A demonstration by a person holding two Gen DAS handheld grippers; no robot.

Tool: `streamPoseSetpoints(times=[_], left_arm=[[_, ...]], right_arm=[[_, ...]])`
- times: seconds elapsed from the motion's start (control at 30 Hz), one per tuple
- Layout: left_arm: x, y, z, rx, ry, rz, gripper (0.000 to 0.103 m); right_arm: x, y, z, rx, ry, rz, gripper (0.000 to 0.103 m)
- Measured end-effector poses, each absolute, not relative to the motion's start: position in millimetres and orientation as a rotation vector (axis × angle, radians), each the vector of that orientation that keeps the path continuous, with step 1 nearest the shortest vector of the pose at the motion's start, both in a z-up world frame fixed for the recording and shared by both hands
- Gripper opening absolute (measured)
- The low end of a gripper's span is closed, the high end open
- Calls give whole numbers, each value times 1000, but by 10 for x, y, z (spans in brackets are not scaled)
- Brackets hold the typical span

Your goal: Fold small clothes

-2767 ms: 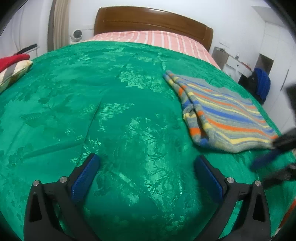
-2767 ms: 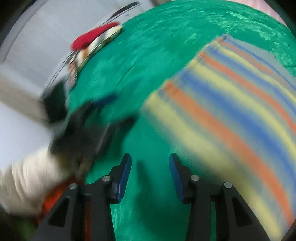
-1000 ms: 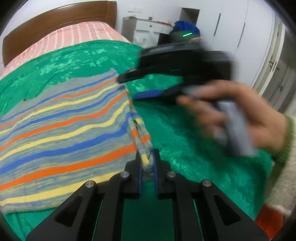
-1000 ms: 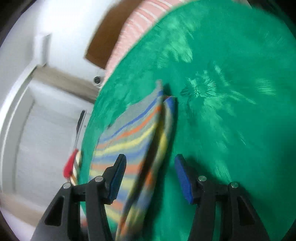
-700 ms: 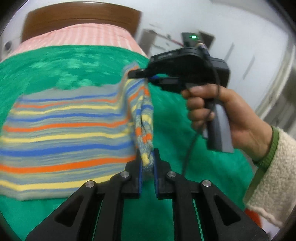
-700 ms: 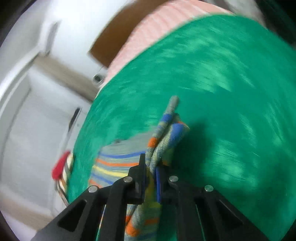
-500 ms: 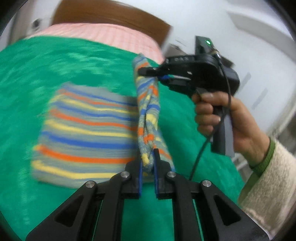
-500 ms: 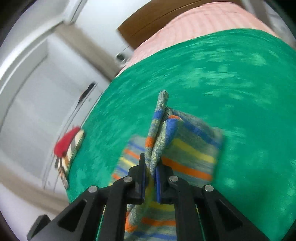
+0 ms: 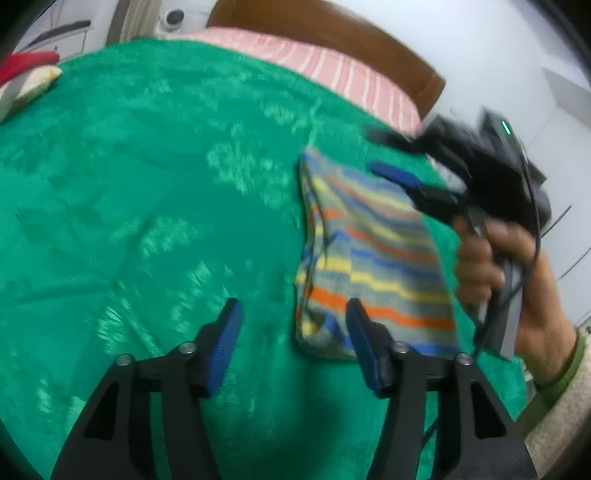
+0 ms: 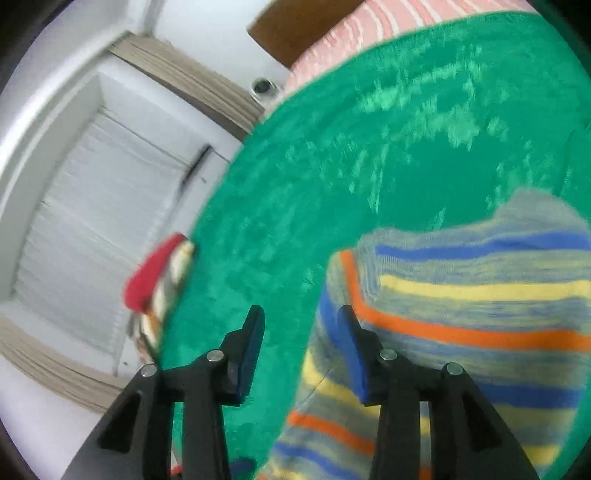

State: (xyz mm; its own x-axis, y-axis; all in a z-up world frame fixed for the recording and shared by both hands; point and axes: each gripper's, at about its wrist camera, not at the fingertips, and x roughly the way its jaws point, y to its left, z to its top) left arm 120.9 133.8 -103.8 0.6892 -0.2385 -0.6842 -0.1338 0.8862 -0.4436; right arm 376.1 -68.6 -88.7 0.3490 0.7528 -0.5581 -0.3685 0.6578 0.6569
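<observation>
A shiny green patterned bedspread [image 9: 155, 206] covers the bed in front of me. Beyond it I see a pink sheet with white stripes [image 9: 332, 74] and a brown wooden headboard [image 9: 332, 33] against the white wall. At the bedspread's far left edge lies a red-topped striped cushion [image 10: 159, 280]. A small round white camera [image 9: 173, 16] sits beside the headboard.
</observation>
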Motion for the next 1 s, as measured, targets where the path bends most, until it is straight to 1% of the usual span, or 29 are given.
streamPoseSetpoints(times=[0.07, 0.17, 0.23, 0.3, 0.33, 0.37, 0.4, 0.43, 0.47, 0.53, 0.6, 0.67, 0.7, 0.73, 0.77, 0.8, 0.83, 0.9, 1.0], left_arm=[[1194, 1343, -942, -502, 783, -81, 70], [1413, 1260, -886, -468, 775, -121, 71], [1588, 1143, -950, -406, 816, -121, 71], [1744, 1113, -1131, -361, 892, -68, 60], [1808, 1115, -1263, -345, 946, -36, 48], [1806, 1143, -1325, -341, 961, -28, 47], [1789, 1172, -1341, -341, 953, -34, 47], [1764, 1175, -1333, -328, 950, -32, 47], [1729, 1177, -1292, -307, 951, -18, 47], [1676, 1198, -1205, -294, 942, -2, 48], [1588, 1207, -1096, -283, 932, 8, 53], [1491, 1174, -965, -238, 900, 22, 72], [1424, 1149, -900, -217, 884, 34, 76], [1370, 1117, -834, -184, 863, 51, 82], [1329, 1089, -791, -160, 847, 59, 85], [1342, 1080, -782, -148, 838, 64, 86], [1320, 1058, -743, -135, 826, 71, 87], [1290, 1025, -684, -117, 809, 80, 88], [1280, 976, -627, -78, 790, 100, 88]], right_arm=[[3612, -889, -697, 371, 902, 728, 42], [3233, -1119, -494, 148, 844, 722, 42], [2944, -1225, -456, 62, 830, 776, 42], [2620, -1331, -576, 37, 851, 869, 42], [2455, -1380, -748, 24, 891, 895, 41], [2367, -1410, -900, -6, 933, 882, 41], [2290, -1431, -1101, -58, 986, 848, 35], [2189, -1496, -1351, -118, 1034, 797, 33], [2118, -1566, -1397, -117, 1006, 788, 31], [2010, -1703, -1356, -93, 973, 745, 30], [1925, -1812, -1306, -77, 965, 699, 30], [1772, -1906, -1234, -71, 924, 674, 31], [1697, -1936, -1215, -74, 909, 662, 38], [1596, -1976, -1205, -73, 893, 645, 55], [1516, -2006, -1204, -65, 878, 631, 63], [1479, -2024, -1192, -55, 865, 621, 76], [1392, -2044, -1155, -42, 846, 607, 80], [1281, -2077, -1132, -26, 830, 573, 82], [1187, -2129, -1155, -19, 845, 539, 82]])
